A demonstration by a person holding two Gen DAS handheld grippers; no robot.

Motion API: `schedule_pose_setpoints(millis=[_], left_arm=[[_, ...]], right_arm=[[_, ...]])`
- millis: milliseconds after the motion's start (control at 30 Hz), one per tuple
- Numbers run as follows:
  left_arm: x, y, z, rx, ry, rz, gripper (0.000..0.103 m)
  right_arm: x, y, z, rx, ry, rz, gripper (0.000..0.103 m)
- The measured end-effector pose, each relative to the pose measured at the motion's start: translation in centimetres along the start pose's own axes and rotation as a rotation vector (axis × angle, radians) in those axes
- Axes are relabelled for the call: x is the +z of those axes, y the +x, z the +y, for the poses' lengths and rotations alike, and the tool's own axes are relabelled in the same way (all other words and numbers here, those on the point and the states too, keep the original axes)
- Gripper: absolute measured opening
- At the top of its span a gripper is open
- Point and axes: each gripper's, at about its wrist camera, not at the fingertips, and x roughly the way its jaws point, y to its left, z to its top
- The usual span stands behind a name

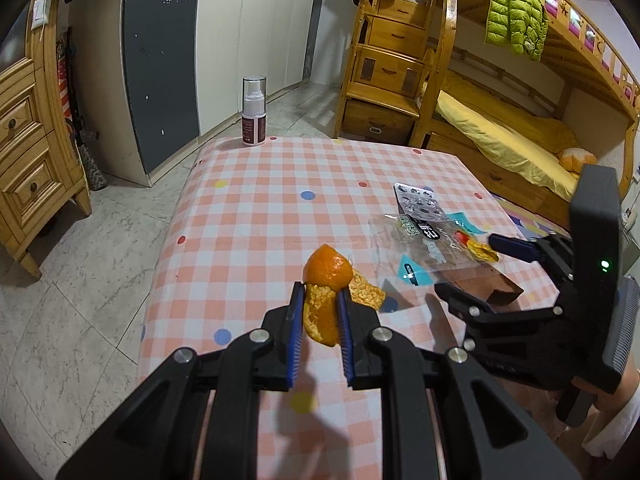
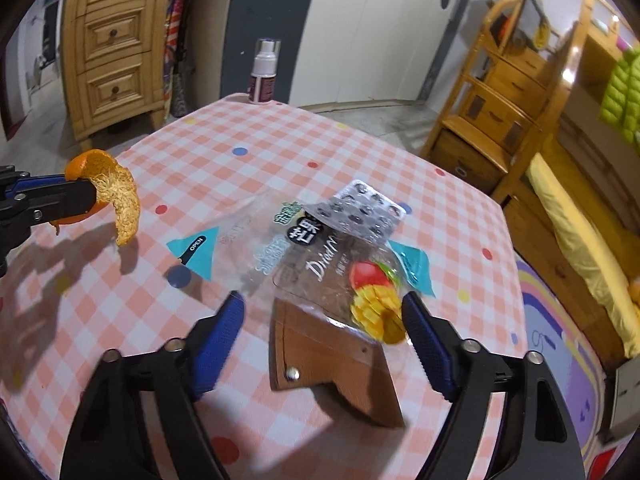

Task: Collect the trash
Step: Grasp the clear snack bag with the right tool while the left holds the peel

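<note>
We see two tools over one table (image 1: 256, 184) in a pink checked cloth. The left tool (image 1: 320, 308) is clamped narrow on one orange peel (image 1: 326, 276), held above the table's near left part; in the right wrist view the peel (image 2: 116, 196) hangs curled from that tool (image 2: 86, 196) at the far left. The right tool (image 2: 324, 316) stands wide, its two blue pads either side of the near end of one clear snack bag (image 2: 320, 264) printed with a mango. The right pad seems to touch the bag's edge, though blur makes that hard to judge; the left pad is clear of it.

We count one silver blister pack (image 2: 362, 210) lying on the far end of the bag, and one brown wooden piece (image 2: 332, 364) under its near end. One spray bottle (image 1: 254, 112) stands upright at the far edge of the table, well apart from the rest.
</note>
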Motion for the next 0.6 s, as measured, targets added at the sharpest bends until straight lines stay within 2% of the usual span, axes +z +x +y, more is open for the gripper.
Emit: schedule_pose_setpoints(millis=[33,100,133,200,300,467,600], left_arm=[[0.0,-0.2,0.0,0.003,-0.002,-0.003,0.014],[-0.1,-0.7,0.0,0.007,-0.012,-0.007,0.014],[-0.1,-0.9,0.0,0.009,-0.016,-0.009,0.014],[-0.1,-1.6,-0.3,0.014,-0.018,-0.019,0.014],[-0.2,-2.7,-1.0,0.018,-0.015,-0.034,0.014],[-0.5,-5.1,-3.0,0.002,0.004,-0.057,0.014],[-0.9,-6.6,-5.9,-0.015,0.056,-0.069,0.014]], right_arm=[[0.1,0.2,0.0,0.004,-0.006,0.005,0.065],[0.1,0.0,0.1,-0.012,-0.023,-0.002,0.047],[0.1,-0.3,0.2,-0.013,-0.026,-0.009,0.043],[0.0,-1.8,0.2,0.003,-0.019,-0.042,0.027],[-0.1,-4.2,0.0,0.001,-0.013,-0.089,0.013],[-0.6,-9.4,-2.4,0.017,0.103,-0.186,0.004],[-2.3,-13.0,-5.2,0.037,0.226,-0.232,0.004]])
